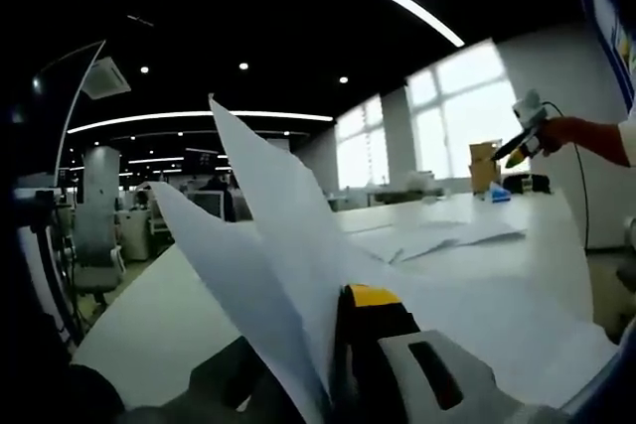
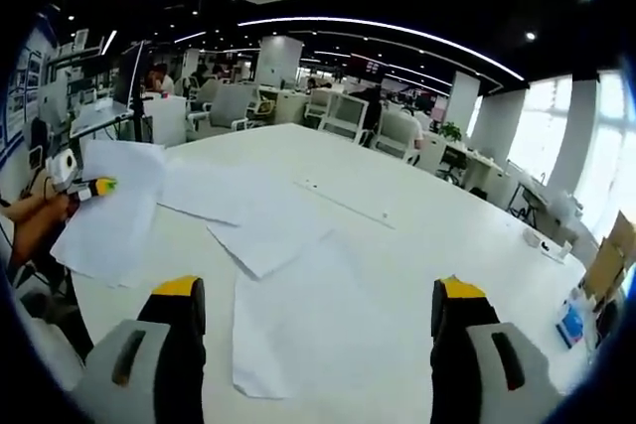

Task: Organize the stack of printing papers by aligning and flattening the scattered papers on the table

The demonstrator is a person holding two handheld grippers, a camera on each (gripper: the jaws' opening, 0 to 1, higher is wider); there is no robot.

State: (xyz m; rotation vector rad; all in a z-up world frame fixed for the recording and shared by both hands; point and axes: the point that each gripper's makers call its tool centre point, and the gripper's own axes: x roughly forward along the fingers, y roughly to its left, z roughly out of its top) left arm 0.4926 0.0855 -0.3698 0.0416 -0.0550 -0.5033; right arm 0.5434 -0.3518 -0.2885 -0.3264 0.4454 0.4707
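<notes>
Above the table (image 2: 417,235), left tool (image 1: 333,364) clamped on lifted papers (image 1: 268,245), right tool (image 2: 318,330) wide over scattered sheets (image 2: 288,315).

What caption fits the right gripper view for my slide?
Open right tongs hover over loose paper sheets on the white table; left tongs lift more sheets.
</notes>
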